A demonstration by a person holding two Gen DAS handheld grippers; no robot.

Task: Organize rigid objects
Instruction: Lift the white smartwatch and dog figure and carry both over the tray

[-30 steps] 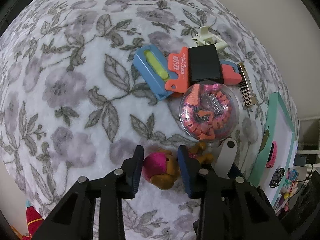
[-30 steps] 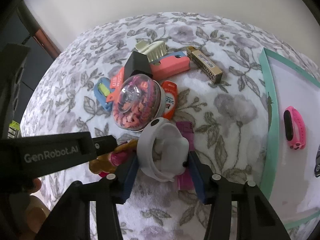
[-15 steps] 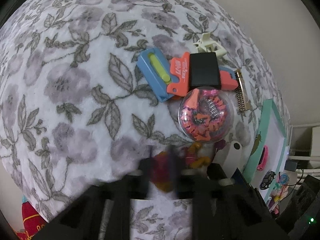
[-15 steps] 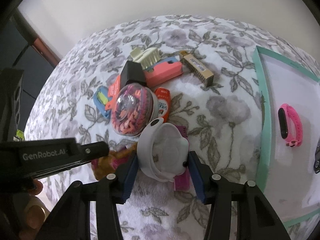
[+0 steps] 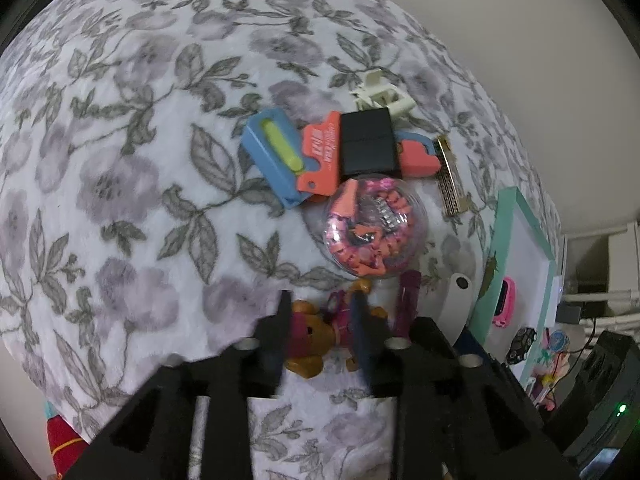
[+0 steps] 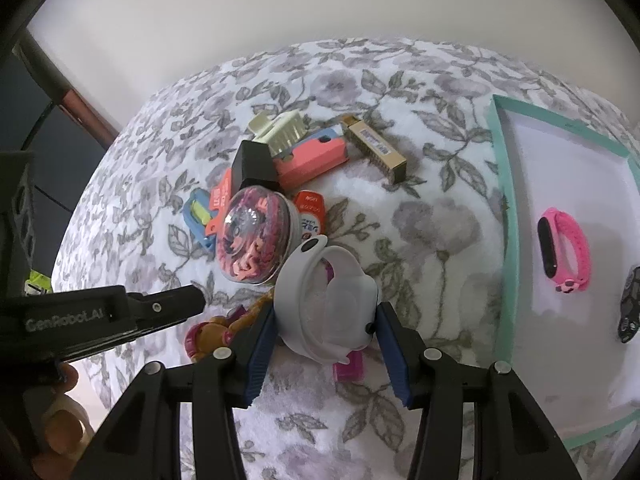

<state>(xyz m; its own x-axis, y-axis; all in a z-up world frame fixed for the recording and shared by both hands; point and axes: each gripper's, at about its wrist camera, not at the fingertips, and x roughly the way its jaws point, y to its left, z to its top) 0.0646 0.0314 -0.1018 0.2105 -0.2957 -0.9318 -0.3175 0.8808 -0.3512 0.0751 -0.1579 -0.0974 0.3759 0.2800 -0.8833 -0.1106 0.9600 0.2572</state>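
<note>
A small brown and magenta bear figure (image 5: 312, 334) lies on the flowered blanket (image 5: 120, 200). My left gripper (image 5: 320, 316) straddles it with blurred jaws that are opening; the pads do not clearly press on it. My right gripper (image 6: 326, 336) is shut on a white watch with a round band (image 6: 326, 304), held just above a magenta piece (image 6: 350, 368). The same watch shows at the left wrist view's right edge (image 5: 460, 296). Behind lies a pile: a clear dome of pink and orange pieces (image 5: 372, 232), a blue case (image 5: 272, 156), an orange card (image 5: 320, 160) and a black box (image 5: 368, 144).
A teal-rimmed white tray (image 6: 504, 220) to the right holds a pink wristband (image 6: 564, 256) and a dark toy car (image 6: 630, 308). A gold harmonica (image 6: 376, 148), a coral case (image 6: 312, 160) and a cream hair clip (image 6: 280, 128) lie at the pile's back. A person's fingers (image 6: 60, 432) hold the left tool.
The left jaws closed in on the bear figure, then spread apart again, and the left view drew back slightly. The right gripper kept its hold on the white watch.
</note>
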